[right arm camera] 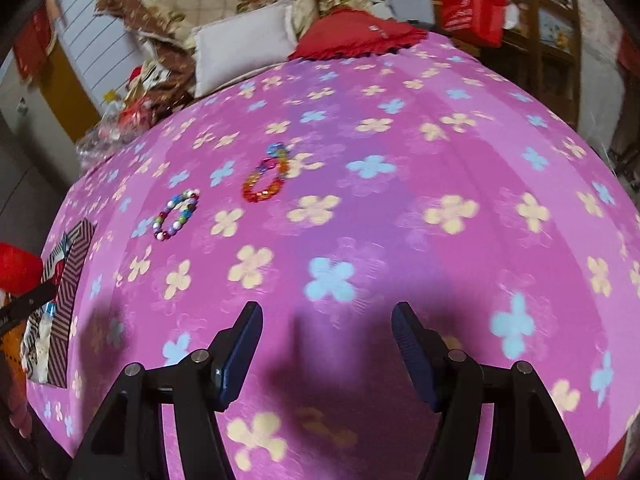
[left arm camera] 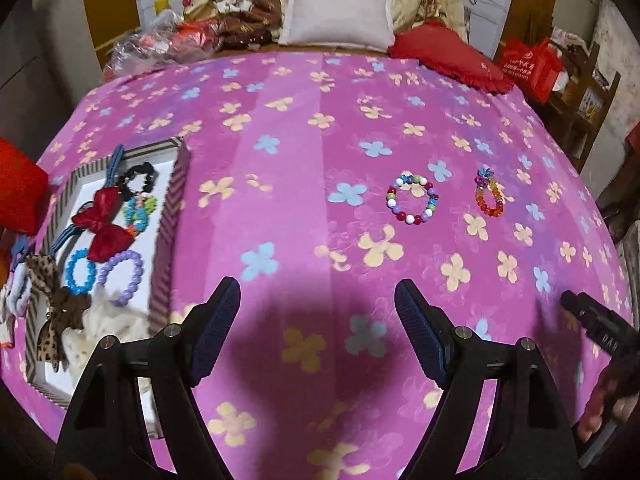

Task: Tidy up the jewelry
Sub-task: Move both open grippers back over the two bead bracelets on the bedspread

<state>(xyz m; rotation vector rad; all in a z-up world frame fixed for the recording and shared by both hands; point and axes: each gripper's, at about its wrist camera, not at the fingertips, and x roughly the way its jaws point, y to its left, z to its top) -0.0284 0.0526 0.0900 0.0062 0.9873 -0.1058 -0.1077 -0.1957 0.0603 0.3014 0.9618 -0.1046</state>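
A multicolour bead bracelet (left arm camera: 412,199) and a rainbow crystal bracelet (left arm camera: 488,194) lie on the pink flowered bedspread (left arm camera: 304,128). They also show in the right wrist view, the bead bracelet (right arm camera: 176,215) left of the crystal one (right arm camera: 266,178). A striped box (left arm camera: 168,236) at the left holds hair bows, a blue bracelet (left arm camera: 80,271), a purple bracelet (left arm camera: 124,276) and scrunchies. My left gripper (left arm camera: 318,300) is open and empty, above the bedspread, short of both bracelets. My right gripper (right arm camera: 328,320) is open and empty, well right of them.
A white pillow (left arm camera: 338,12), a red cushion (left arm camera: 448,54) and folded blankets sit at the bed's far end. A red bag (left arm camera: 530,66) and wooden shelf stand to the right. The right gripper's body shows at the left view's right edge (left arm camera: 600,328).
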